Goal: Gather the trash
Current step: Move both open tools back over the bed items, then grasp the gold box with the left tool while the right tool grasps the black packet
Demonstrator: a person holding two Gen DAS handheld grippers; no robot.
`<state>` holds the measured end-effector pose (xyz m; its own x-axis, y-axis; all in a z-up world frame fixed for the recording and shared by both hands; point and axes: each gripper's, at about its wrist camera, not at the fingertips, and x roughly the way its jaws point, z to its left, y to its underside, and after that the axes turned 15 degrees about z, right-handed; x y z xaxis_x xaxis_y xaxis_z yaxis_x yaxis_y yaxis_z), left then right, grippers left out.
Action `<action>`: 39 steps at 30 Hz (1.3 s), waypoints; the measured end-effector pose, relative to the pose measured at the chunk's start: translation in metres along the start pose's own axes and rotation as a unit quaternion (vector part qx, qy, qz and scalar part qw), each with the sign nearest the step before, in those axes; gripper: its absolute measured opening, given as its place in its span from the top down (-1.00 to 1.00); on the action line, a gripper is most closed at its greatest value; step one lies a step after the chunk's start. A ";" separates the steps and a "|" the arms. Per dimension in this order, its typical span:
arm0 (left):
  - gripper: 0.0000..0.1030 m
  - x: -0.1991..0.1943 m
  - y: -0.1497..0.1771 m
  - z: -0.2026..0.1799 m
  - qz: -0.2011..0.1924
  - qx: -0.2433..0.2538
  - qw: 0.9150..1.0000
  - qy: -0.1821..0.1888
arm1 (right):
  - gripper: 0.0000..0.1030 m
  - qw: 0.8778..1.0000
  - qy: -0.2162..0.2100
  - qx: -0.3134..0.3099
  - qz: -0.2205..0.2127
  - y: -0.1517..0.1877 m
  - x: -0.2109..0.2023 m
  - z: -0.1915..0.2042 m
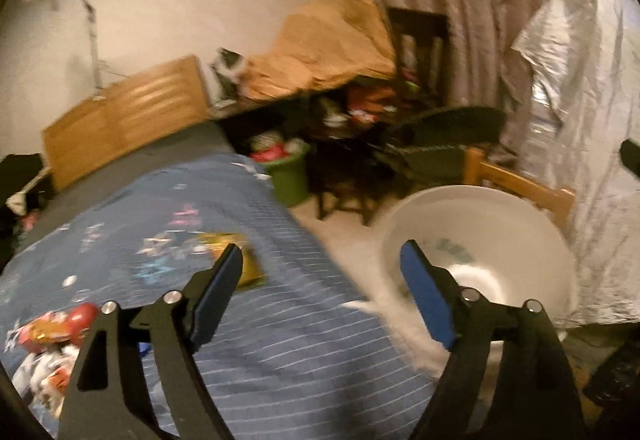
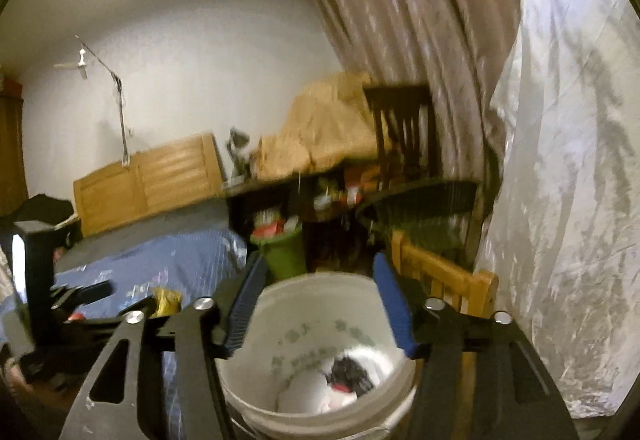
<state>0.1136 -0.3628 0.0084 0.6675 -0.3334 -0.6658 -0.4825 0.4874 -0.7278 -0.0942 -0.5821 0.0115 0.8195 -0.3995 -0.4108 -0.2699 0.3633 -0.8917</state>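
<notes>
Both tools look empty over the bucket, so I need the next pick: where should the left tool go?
Probably swing the left tool toward the yellow wrapper on the blue bedspread. Its jaws stand open with nothing between them, the wrapper lies just beyond its left finger, and the white bucket already holds trash.

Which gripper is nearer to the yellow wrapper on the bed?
Left. The left gripper hangs open just over the yellow wrapper on the bed. The right gripper is open above the white bucket, off to the side.
</notes>
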 end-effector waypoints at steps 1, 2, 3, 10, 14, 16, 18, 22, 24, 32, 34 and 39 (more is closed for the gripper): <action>-0.56 -0.006 0.005 0.011 -0.006 -0.007 1.000 -0.012 | -0.39 1.000 0.007 -0.007 -0.021 0.006 -0.005 0.009; -0.57 -0.011 0.011 0.022 -0.011 -0.014 1.000 -0.022 | -0.53 0.999 0.013 -0.015 -0.039 0.011 -0.009 0.017; -0.60 -0.016 0.016 0.032 -0.014 -0.022 0.999 -0.030 | -0.61 0.998 0.017 -0.025 -0.059 0.017 -0.013 0.027; -0.64 -0.054 0.065 0.121 -0.027 -0.102 0.990 -0.094 | -0.77 0.995 -0.019 -0.087 -0.046 0.050 -0.008 0.103; -0.65 -0.072 0.100 0.159 -0.023 -0.136 0.983 -0.121 | -0.84 0.992 -0.066 -0.112 -0.007 0.068 -0.001 0.152; -0.65 -0.078 0.118 0.186 -0.006 -0.161 0.979 -0.128 | -0.85 0.989 -0.087 -0.123 0.011 0.074 0.005 0.180; -0.65 -0.080 0.130 0.214 0.009 -0.193 0.972 -0.134 | -0.87 0.985 -0.108 -0.135 0.028 0.082 0.009 0.206; -0.65 -0.083 0.144 0.282 0.033 -0.282 0.951 -0.120 | -0.90 0.976 -0.148 -0.149 0.065 0.102 0.012 0.257; -0.65 -0.078 0.140 0.317 0.045 -0.324 0.941 -0.087 | -0.90 0.969 -0.164 -0.163 0.084 0.109 0.015 0.276; -0.65 0.001 0.109 0.407 0.116 -0.408 0.905 -0.028 | -0.90 0.955 -0.178 -0.202 0.123 0.125 0.023 0.312; -0.65 0.023 0.110 0.412 0.138 -0.425 0.894 -0.031 | -0.90 0.956 -0.174 -0.200 0.128 0.124 0.026 0.311; 0.10 0.066 0.116 0.413 0.203 -0.425 0.882 -0.019 | -0.90 0.955 -0.175 -0.186 0.151 0.119 0.037 0.298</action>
<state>0.3364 0.0052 -0.0520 0.3524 -0.2361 -0.9056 -0.9264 -0.2249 -0.3018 0.0547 -0.3025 -0.0536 0.7765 0.0063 -0.6301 -0.6290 0.0667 -0.7745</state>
